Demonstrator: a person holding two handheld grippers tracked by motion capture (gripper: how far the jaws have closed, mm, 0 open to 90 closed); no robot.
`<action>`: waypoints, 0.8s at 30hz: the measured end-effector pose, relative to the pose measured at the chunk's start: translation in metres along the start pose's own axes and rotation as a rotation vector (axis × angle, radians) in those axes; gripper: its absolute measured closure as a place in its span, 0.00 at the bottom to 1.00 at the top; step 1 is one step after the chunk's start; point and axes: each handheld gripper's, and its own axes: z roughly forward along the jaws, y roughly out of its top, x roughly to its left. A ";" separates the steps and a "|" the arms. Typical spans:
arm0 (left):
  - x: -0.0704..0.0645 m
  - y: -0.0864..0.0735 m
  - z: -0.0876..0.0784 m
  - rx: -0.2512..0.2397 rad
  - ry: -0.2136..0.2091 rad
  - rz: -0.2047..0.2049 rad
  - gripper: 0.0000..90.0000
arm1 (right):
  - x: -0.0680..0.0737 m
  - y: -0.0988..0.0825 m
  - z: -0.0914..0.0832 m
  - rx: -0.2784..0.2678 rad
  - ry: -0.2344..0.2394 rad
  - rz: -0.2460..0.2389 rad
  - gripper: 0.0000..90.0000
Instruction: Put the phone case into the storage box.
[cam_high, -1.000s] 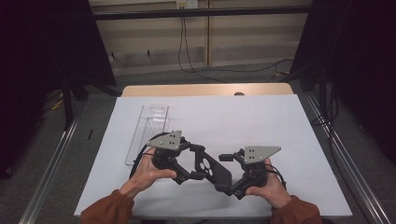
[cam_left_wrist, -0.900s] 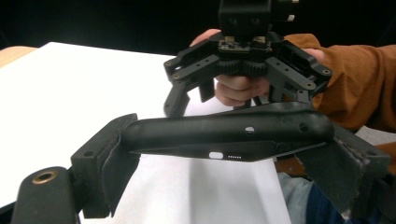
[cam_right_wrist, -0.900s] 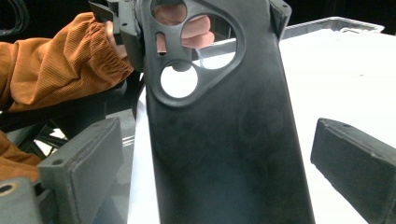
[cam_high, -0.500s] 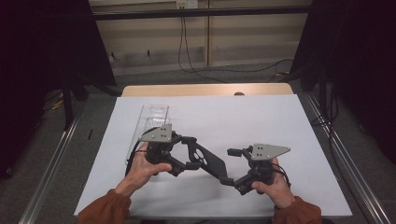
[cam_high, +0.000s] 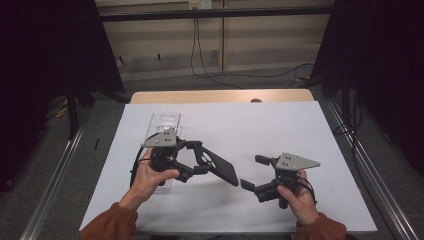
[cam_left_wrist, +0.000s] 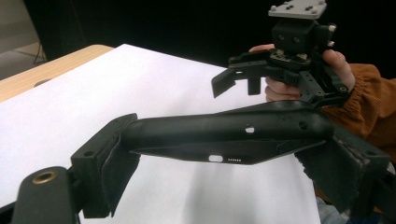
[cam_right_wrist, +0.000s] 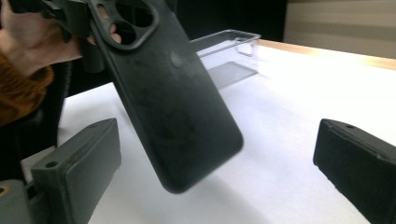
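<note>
Black phone case (cam_high: 220, 167) held above the tabletop (cam_high: 260, 125), just right of the clear tray (cam_high: 165, 122); left gripper (cam_left_wrist: 224, 154) fingers clamped across its edges. Right gripper (cam_high: 252, 172) fingers apart. Light, flexible, likely slippery; grip by its long edges

**Left gripper clamped, right gripper open**

Left hand (cam_high: 150, 175) comes in from the near edge of the table, left of centre, wrapped around the left gripper (cam_high: 202, 162). Its jaws point right toward the other hand and are closed tight, pads (cam_left_wrist: 109, 172) pressing from both sides. Right hand (cam_high: 297, 192) sits near the near-right part of the table, holding the right gripper (cam_high: 255, 172) low, jaws aimed left and standing wide apart, nothing between the pads (cam_right_wrist: 88, 154). Both forearms in orange sleeves. Grippers near each other, not touching.
</note>
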 end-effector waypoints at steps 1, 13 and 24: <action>0.000 0.000 -0.001 -0.001 0.004 -0.007 0.17 | 0.000 0.000 -0.001 0.001 -0.007 0.003 0.01; 0.002 0.001 -0.008 0.014 0.071 -0.049 0.17 | 0.000 -0.006 -0.024 -0.038 -0.156 -0.004 0.00; 0.005 0.003 -0.019 0.011 0.135 -0.073 0.17 | 0.000 -0.013 -0.042 -0.053 -0.253 0.005 0.00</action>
